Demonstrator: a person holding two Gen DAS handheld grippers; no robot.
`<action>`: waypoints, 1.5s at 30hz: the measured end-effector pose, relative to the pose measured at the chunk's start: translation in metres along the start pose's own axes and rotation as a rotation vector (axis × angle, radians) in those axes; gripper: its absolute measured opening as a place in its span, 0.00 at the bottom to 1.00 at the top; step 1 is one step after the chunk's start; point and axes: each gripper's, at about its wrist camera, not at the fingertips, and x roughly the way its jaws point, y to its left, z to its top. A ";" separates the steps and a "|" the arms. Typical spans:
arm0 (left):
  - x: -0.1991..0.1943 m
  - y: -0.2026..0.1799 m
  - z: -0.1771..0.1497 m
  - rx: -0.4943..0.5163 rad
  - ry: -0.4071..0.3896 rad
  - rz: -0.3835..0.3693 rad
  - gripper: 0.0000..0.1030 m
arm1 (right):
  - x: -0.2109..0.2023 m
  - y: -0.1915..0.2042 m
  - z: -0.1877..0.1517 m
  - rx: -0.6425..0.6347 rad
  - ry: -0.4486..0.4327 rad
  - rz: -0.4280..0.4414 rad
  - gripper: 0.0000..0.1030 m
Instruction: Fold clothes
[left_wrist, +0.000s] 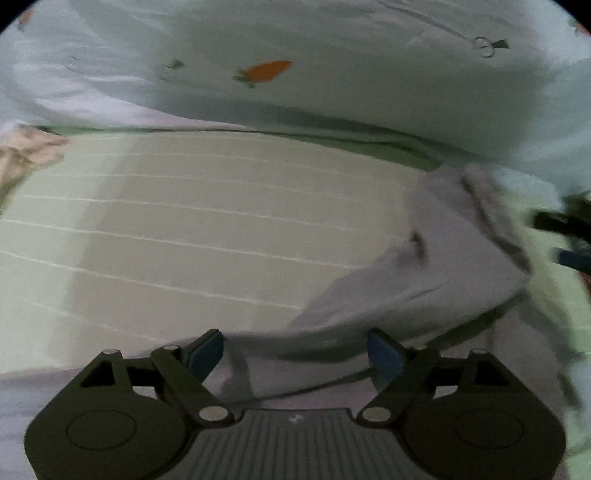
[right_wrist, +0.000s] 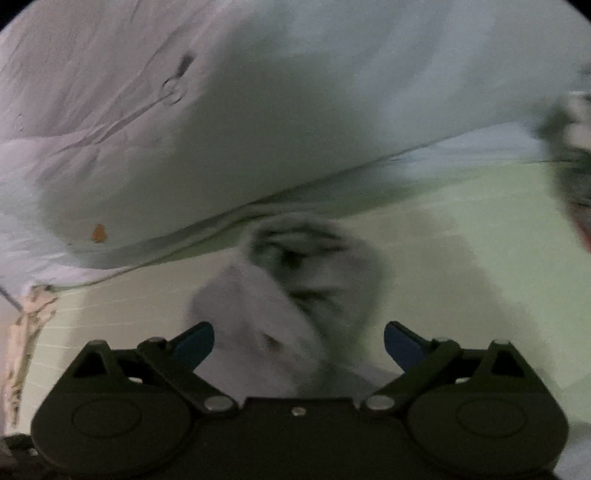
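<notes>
Both grippers released, nothing held. Left gripper (left_wrist: 295, 354) has its fingers (left_wrist: 207, 352) spread wide over the near edge of the grey garment (left_wrist: 424, 273), pads not pressing on the cloth. Right gripper (right_wrist: 299, 345) is also wide apart, with a bunched grey lump of the same garment (right_wrist: 288, 295) lying between and just ahead of the fingers, untouched as far as the blur allows. The garment lies on the bed sheet (left_wrist: 184, 221), pale green with thin white lines, near the front edge, with a white duvet (left_wrist: 332, 74) printed with a carrot motif (left_wrist: 266, 71) piled behind it. A beige cloth (left_wrist: 26, 151) sits at the left edge, well apart. Handling guess: light, limp knit, no stiffness, will sag and drag rather than slide; not fragile, not slippery. The right-hand end looks crumpled, so it probably needs flattening before any fold. Best hold is likely a pinch on a hem or corner, one gripper per corner, taking a single layer, then lift and pull taut. Right view is motion-blurred, so garment type is unclear.
</notes>
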 end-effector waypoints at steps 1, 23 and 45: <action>0.005 0.000 -0.001 -0.004 0.007 -0.021 0.83 | 0.016 0.004 0.006 -0.015 0.022 0.026 0.96; 0.034 0.104 0.039 -0.348 -0.125 0.186 0.02 | 0.053 0.021 0.084 -0.123 -0.133 0.053 0.85; 0.013 0.115 -0.015 -0.359 -0.070 0.233 0.33 | 0.134 -0.017 0.093 -0.181 0.022 -0.087 0.08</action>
